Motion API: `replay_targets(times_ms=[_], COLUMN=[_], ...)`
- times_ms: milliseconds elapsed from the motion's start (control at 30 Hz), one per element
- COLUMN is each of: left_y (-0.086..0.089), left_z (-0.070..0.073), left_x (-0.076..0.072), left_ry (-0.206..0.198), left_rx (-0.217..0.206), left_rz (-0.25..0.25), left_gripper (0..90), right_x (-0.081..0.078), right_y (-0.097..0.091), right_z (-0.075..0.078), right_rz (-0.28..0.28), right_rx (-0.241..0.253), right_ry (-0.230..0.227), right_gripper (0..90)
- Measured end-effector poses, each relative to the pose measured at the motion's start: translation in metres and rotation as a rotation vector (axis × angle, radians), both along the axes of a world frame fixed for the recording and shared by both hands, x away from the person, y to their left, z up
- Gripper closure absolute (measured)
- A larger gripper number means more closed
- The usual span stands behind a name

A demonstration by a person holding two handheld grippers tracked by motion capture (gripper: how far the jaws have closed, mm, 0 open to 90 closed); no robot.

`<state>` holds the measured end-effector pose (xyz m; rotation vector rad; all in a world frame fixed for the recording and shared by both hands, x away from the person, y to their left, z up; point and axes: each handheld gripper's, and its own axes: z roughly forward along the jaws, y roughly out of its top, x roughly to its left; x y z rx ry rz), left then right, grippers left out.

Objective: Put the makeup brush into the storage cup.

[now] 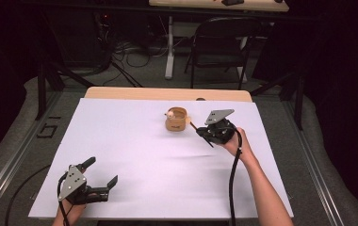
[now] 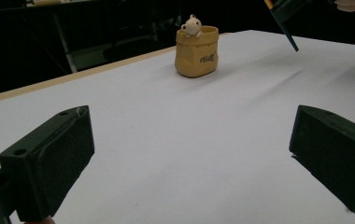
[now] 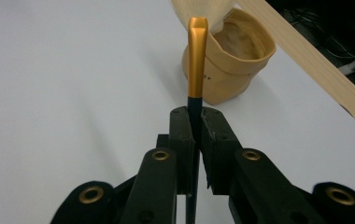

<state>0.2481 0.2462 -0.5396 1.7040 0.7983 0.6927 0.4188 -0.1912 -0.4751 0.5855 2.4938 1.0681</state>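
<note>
Your right tool has its jaws pressed together on the thin dark handle of a brush. In the right gripper view the handle runs up from between the jaws into a gold ferrule, and pale bristles fan out at the top centre of the frame, in front of the pot's rim; you cannot tell whether they touch it. In the high view that tool sits right of centre, just right of the pot, which stands on the white surface toward its far edge.

Your left tool rests at the lower left of the high view, jaws wide apart with nothing between them, well apart from the pot. In the left gripper view the jaws stand at the lower corners, and the tan pot sits at upper centre with a small pale figure peeking over its rim. The brush handle's end juts in at the upper right.
</note>
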Motion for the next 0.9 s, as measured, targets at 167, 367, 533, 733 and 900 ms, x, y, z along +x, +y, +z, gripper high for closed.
replay_targets(times_ms=[167, 367, 533, 733, 900], left_y=[-0.0001, 0.0, 0.0004, 0.0004, 0.0001], left_z=[-0.0001, 0.0001, 0.0003, 0.0004, 0.0004], left_x=[0.0001, -0.0001, -0.0005, -0.0003, -0.0003], left_ry=[0.0, -0.001, -0.002, -0.003, -0.003], left_rx=[0.0, 0.001, 0.002, 0.002, 0.002], left_rz=[-0.001, -0.004, -0.003, -0.005, -0.007], left_gripper=[0.0, 0.0, 0.0, 0.0, 0.0], right_x=[-0.0005, 0.0001, 0.0005, 0.0009, 0.0006], right_y=[-0.0022, -0.0031, -0.0023, -0.0028, -0.0041], right_z=[-0.0005, -0.0002, 0.0004, 0.0005, 0.001], right_rz=[-0.029, -0.06, -0.084, -0.106, -0.123], right_rx=[0.042, 0.062, 0.086, 0.112, 0.143], right_ry=[-0.022, -0.038, -0.053, -0.062, -0.071], right_gripper=[83.5, 83.5, 83.5, 83.5, 83.5])
